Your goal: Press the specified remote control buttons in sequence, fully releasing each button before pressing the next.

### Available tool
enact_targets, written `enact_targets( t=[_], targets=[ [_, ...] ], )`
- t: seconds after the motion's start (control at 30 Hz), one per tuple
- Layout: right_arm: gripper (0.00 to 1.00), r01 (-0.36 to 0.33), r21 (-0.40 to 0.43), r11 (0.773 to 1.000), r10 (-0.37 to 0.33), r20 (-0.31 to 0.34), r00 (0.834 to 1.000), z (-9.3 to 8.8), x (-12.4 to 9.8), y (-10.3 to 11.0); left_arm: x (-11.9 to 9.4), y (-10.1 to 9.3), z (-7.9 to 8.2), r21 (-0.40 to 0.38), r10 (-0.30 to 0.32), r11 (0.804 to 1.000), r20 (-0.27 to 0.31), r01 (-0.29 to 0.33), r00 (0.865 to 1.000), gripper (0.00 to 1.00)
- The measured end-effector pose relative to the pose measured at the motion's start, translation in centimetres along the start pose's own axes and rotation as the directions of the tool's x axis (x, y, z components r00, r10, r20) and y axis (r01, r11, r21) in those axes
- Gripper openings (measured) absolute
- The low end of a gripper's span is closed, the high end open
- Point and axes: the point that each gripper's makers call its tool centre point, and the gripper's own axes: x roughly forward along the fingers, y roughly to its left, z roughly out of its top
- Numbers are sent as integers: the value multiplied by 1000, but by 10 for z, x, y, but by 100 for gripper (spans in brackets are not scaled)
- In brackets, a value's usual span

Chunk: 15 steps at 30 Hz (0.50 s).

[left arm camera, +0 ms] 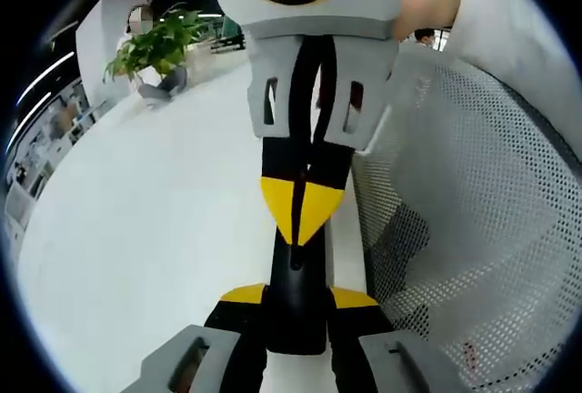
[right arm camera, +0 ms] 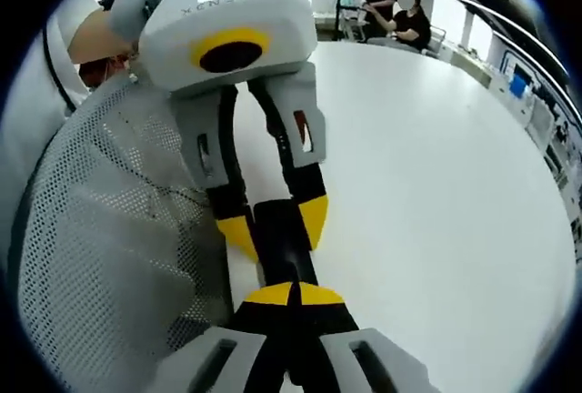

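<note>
A slim black remote control (left arm camera: 296, 270) is held above the white table, and my left gripper (left arm camera: 297, 297) is shut on its near end, one yellow tip on each side. In the left gripper view my right gripper (left arm camera: 301, 211) comes down from the top, its yellow tips shut together and resting on the remote's face. In the right gripper view my right gripper (right arm camera: 291, 295) is shut with its tips on the remote (right arm camera: 284, 247). Beyond it, the left gripper (right arm camera: 275, 225) clamps the remote's far end. The buttons are hidden under the tips.
The round white table (left arm camera: 155, 229) spreads to one side, also seen as the table (right arm camera: 436, 193). A white mesh chair back (left arm camera: 473, 202) stands close beside the grippers, the same chair (right arm camera: 100, 229). A potted plant (left arm camera: 159, 47) sits at the table's far edge. People sit far off (right arm camera: 400, 11).
</note>
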Motion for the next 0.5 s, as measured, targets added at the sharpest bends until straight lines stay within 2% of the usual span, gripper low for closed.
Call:
enact_targets(
  t=[0.03, 0.13, 0.2, 0.27, 0.37, 0.5],
  targets=[
    [0, -10, -11, 1000, 10, -9, 1000, -1, 1, 3, 0, 0, 0, 0, -2, 1000, -1, 2, 1000, 25],
    [0, 5, -119, 993, -11, -45, 999, -1, 1, 1, 1, 0, 0, 7, -3, 1000, -8, 3, 1000, 25],
    [0, 18, -148, 989, -30, -78, 997, -1, 2, 1, 1, 0, 0, 9, -4, 1000, -14, 4, 1000, 25],
    [0, 29, -209, 978, -51, -100, 994, 0, 3, 1, 2, 0, 0, 9, -4, 1000, -18, 4, 1000, 25],
    [0, 37, -194, 980, -58, -101, 993, 0, 4, 1, 2, 0, 0, 11, -4, 1000, -21, 4, 1000, 25],
    [0, 45, -128, 991, -55, -74, 996, 0, 3, -2, 3, 0, 0, 12, -4, 1000, -24, 4, 1000, 24]
  ],
)
